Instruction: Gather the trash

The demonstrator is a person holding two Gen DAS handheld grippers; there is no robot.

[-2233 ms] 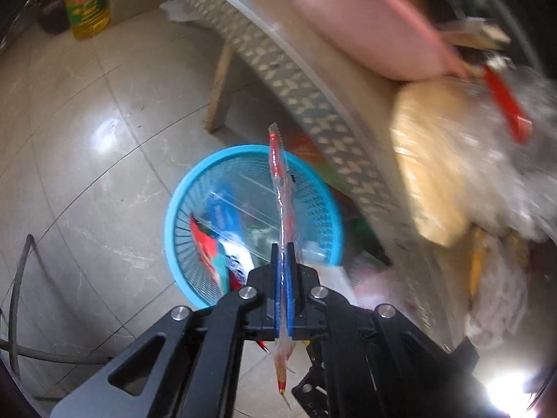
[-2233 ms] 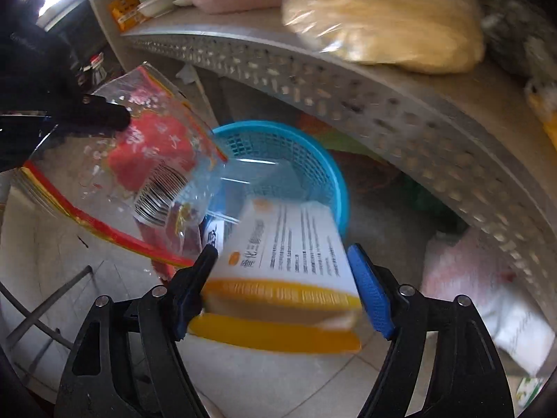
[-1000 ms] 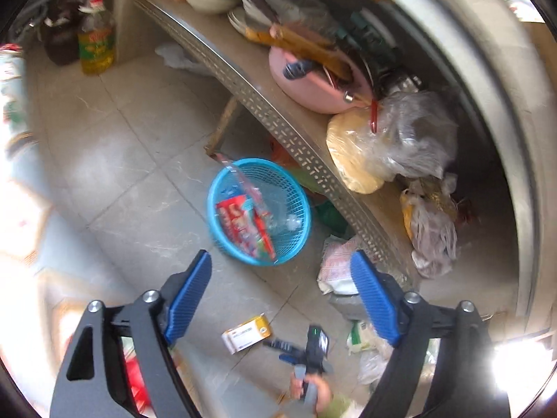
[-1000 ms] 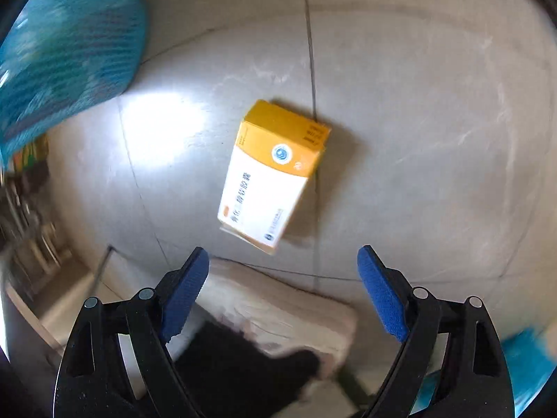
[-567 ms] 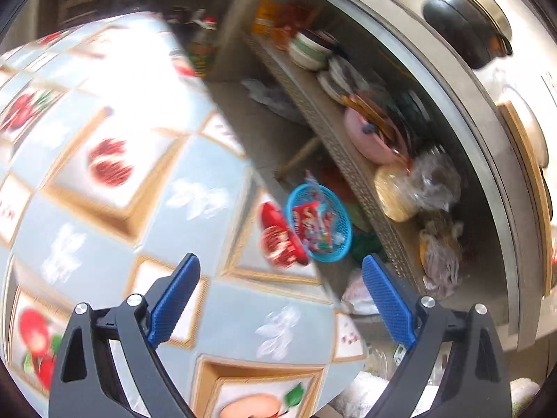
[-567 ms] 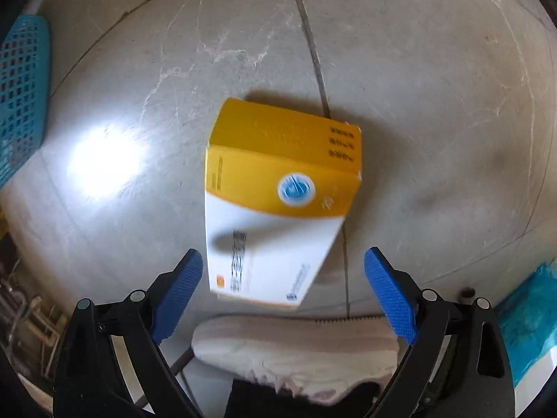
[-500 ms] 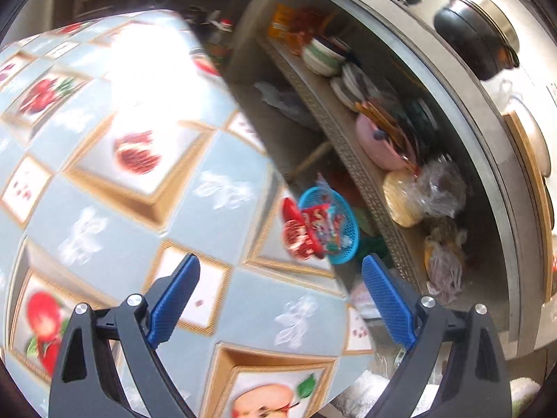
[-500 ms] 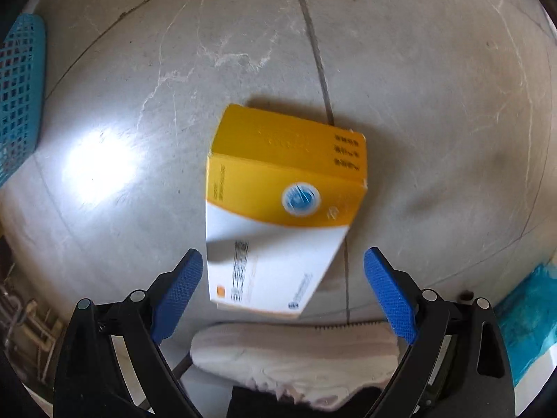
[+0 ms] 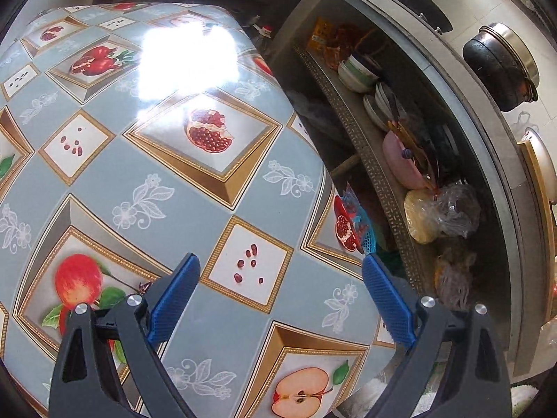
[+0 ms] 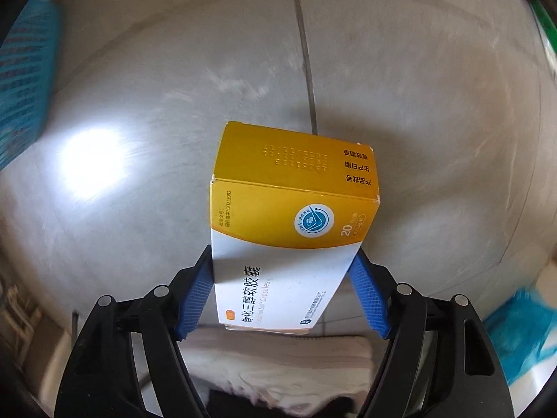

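While the left gripper point(image 9: 278, 299) hangs with its fingers spread wide and nothing between them over the fruit-patterned cloth of the worktop point(image 9: 195, 188), the work is on the other side of the room's floor. A moment ago that left tool let a clear wrapper go into the blue basket point(image 9: 365, 230), which now peeks out just past the cloth's edge, below the cluttered shelf point(image 9: 379, 188); since then it has swung away across the worktop.

The right gripper point(image 10: 282, 292) has come down over the yellow-and-white medicine box point(image 10: 296, 219), which slipped to the floor tiles point(image 10: 435, 111) beside the basket rather than into it. Its fingers have just been closing, and the box's white end now sits between the blue pads point(image 10: 195, 296), which look to be touching or very nearly touching its two sides. I cannot tell from here whether the hold is firm yet. A pale shoe point(image 10: 278, 358) shows just below the box.

To my eye the box is being recovered, and it still needs lifting over to the basket, whose blue mesh blurs at the left edge of the right-hand view.
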